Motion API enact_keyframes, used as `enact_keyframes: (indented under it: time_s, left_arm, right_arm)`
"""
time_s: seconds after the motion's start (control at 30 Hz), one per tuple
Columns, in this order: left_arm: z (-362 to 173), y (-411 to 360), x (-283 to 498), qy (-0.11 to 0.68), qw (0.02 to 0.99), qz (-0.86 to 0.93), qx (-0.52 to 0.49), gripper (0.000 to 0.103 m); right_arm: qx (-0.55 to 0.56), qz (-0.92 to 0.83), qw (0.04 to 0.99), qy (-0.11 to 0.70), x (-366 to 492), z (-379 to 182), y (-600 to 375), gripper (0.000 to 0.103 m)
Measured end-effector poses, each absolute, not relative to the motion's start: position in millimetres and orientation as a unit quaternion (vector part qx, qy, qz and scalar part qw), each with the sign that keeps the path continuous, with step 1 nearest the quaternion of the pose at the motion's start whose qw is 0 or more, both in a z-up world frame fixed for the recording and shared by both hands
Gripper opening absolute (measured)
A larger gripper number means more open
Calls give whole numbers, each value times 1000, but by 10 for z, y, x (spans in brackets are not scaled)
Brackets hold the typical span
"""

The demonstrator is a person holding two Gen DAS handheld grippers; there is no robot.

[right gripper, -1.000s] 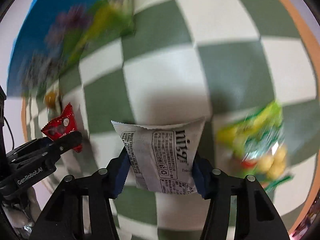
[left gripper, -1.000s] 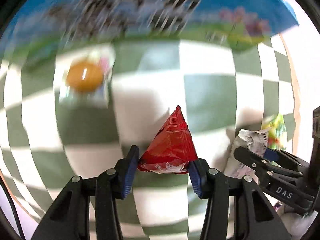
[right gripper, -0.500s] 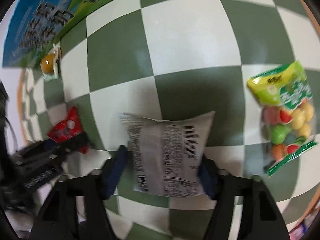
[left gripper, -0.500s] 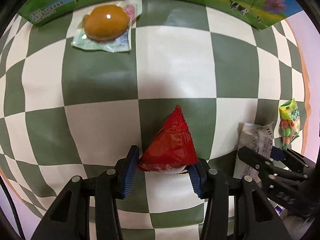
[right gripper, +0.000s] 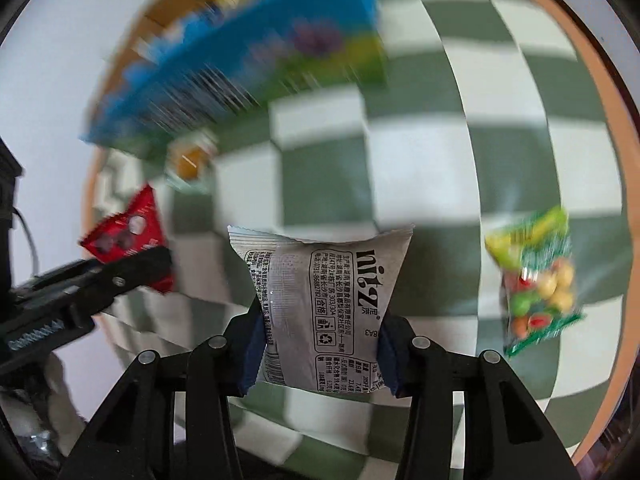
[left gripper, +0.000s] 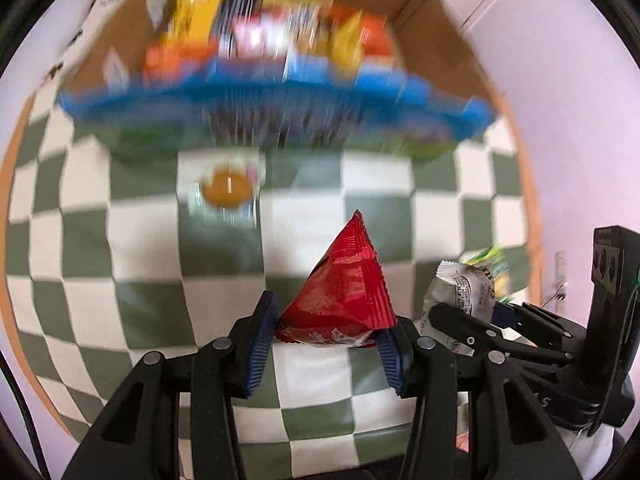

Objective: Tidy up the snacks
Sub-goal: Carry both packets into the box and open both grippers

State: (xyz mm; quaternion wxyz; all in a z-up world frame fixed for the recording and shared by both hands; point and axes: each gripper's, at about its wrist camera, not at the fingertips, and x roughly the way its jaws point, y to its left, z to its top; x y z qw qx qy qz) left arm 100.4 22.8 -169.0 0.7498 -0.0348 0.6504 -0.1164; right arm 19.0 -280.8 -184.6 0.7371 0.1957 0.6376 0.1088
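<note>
Judging by the load in both hands, the step is carrying two packets to the cardboard box point(left gripper: 440, 36) ahead, past the far edge of the checked tablecloth point(left gripper: 140, 240). To do it well: lift both clear of the blue-and-green front wall point(left gripper: 280, 96) before going fwd, then let go one at a time over a gap among the packs inside, so neither catches the rim.

Left gripper point(left gripper: 326, 336) is clenched on the red triangular packet point(left gripper: 344, 292), pinched at its base w/ the tip pointing away from the fingers. Right gripper point(right gripper: 318, 344) is clenched on the silver packet point(right gripper: 324, 292), held by its lower half, print facing the cam. The two grippers sit side by side, close but apart.

Left on the cloth: green fruit-candy bag point(right gripper: 532, 280), to the right of the right gripper, and an orange egg-like snack in a clear wrap point(left gripper: 226, 192), fwd-left of the left gripper, just short of the box.

Hard to read: box contents are motion-blurred, only yellow, orange and blue streaks, so free space inside can't be judged. Box print is smeared in both views.
</note>
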Motion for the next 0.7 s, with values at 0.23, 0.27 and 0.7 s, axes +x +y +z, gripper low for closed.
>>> enact_keyframes:
  time_s: [0.23,0.27,0.7]
  left_arm:
    - [-993,443,1844,597,794,-111,-27,44]
    - [-960,444,1955,594,797,-107,-23,44]
    - [-1429,937,3354,622,782,-3,47,47]
  right_arm:
    - [223,151,787,555,1066,-859,-2849,50]
    - [218,150,795,545,1231,-763,-2845,50]
    - [182,107,793,571,2721,-1087,-2708,50]
